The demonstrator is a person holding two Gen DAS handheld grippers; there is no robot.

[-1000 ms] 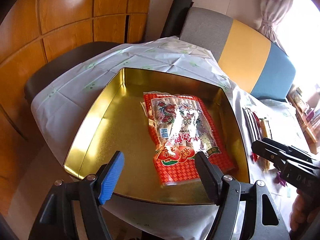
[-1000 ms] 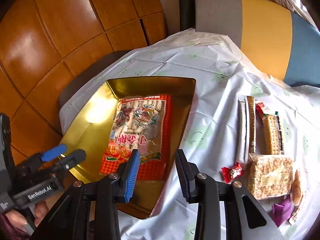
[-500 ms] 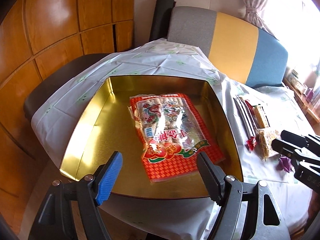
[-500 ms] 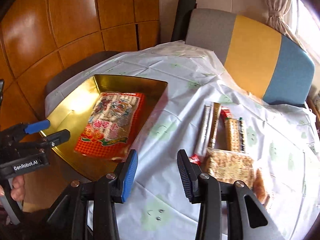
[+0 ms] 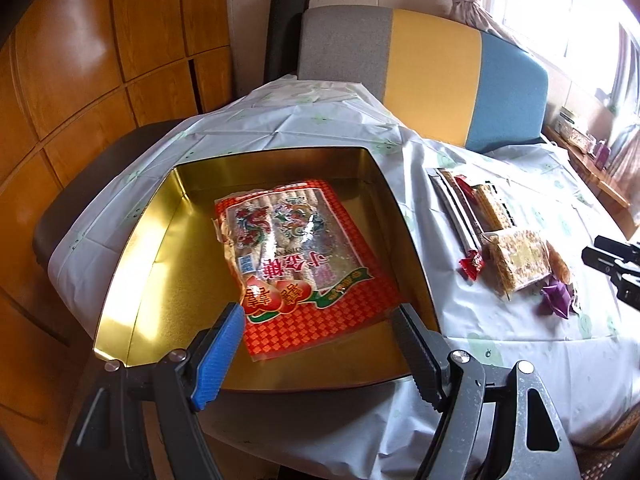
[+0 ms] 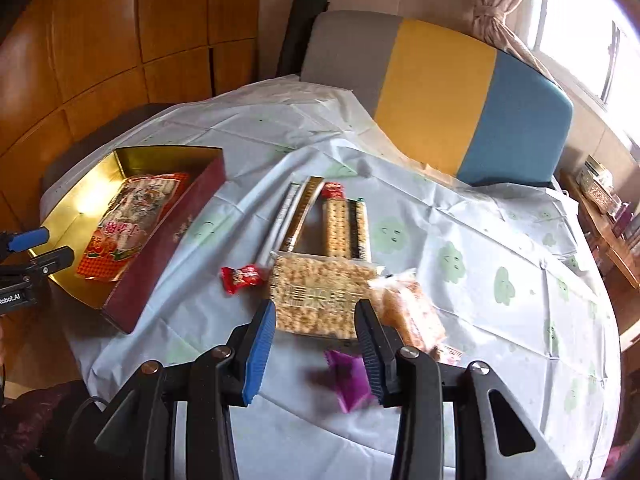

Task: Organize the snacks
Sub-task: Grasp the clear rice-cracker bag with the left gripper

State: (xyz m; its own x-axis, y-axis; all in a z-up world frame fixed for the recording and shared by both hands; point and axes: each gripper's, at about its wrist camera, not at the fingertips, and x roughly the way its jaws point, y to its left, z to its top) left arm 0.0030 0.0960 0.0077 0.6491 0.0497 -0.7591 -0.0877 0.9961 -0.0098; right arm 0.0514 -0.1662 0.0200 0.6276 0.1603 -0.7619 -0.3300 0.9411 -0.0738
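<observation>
A gold tin [image 5: 160, 264] [image 6: 76, 216] with a dark red outer wall stands at the table's left and holds a red candy bag [image 5: 296, 260] [image 6: 128, 220]. My left gripper [image 5: 320, 316] hovers open over the tin's near edge, with nothing between its fingers. To the right lie loose snacks: a clear pack of puffed-rice bars [image 6: 320, 296] [image 5: 520, 260], a cracker sleeve [image 6: 346, 228], long stick packs [image 6: 296, 212], a small red candy [image 6: 242, 276], an orange snack bag [image 6: 412, 312] and a purple wrapper [image 6: 348, 376]. My right gripper [image 6: 316, 316] hangs open above the rice-bar pack, apart from it.
A pale printed cloth [image 6: 480, 280] covers the round table. Behind it stands a chair [image 6: 440, 92] with a grey, yellow and blue back. Wood panelling [image 5: 80, 80] fills the left. A low shelf with small items [image 6: 604, 196] sits by the window at right.
The right gripper has swung right, from over the tin's edge to over the loose snacks. The left gripper has drifted back, so the tin and more of the table show.
</observation>
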